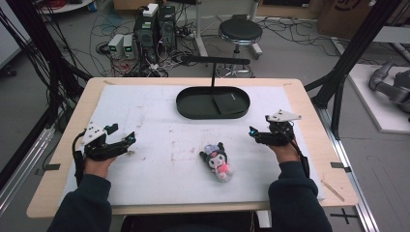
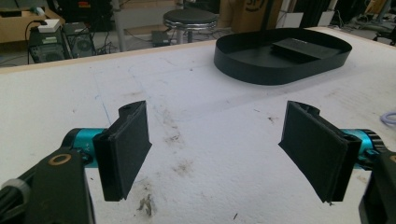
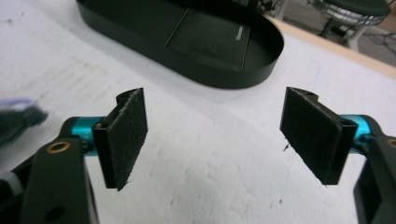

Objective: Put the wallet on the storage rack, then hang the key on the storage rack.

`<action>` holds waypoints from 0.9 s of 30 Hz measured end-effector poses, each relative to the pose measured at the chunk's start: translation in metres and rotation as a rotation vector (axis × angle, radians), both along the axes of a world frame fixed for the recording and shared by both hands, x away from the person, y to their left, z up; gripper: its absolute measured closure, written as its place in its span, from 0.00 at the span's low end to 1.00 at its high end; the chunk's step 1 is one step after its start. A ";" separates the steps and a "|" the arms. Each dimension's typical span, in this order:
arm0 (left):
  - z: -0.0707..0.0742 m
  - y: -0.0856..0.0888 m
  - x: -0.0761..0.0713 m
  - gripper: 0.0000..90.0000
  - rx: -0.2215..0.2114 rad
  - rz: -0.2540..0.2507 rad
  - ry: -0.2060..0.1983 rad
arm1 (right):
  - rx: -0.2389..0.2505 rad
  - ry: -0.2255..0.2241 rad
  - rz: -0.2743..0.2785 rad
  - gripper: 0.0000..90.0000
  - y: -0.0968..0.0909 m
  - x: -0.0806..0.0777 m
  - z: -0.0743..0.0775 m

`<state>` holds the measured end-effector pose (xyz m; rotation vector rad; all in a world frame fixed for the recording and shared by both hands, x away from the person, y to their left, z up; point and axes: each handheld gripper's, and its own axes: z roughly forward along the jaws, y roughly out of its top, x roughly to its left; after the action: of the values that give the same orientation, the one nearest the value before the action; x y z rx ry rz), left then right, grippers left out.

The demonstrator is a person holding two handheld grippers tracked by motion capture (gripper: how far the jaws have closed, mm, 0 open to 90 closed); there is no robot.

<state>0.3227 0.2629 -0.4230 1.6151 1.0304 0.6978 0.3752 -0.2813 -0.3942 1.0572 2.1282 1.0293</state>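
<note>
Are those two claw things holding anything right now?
Nothing is held. The left gripper and right gripper both stand open over bare white mat, and the plush doll lies untouched between them.

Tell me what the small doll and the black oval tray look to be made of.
Small black-haired doll with pink body: likely soft plush fabric; its outline looks fuzzy and rounded. Black oval tray: thin, stiff, probably metal or hard plastic; smooth satin finish, sharp upright rim, faint sheen.
</note>
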 end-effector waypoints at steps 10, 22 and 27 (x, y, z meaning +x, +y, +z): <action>0.000 -0.003 0.001 0.26 -0.001 -0.015 -0.001 | 0.013 0.002 0.019 0.24 0.004 -0.007 0.000; 0.002 -0.004 0.000 0.26 0.006 -0.010 -0.007 | 0.022 0.018 0.180 0.26 0.032 -0.021 0.003; 0.004 -0.009 -0.002 0.26 0.010 -0.014 -0.012 | 0.030 0.064 0.245 0.27 0.043 -0.028 0.000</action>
<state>0.3208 0.2540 -0.4191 1.6233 1.0076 0.7034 0.3474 -0.2379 -0.3941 0.8683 2.3437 1.1563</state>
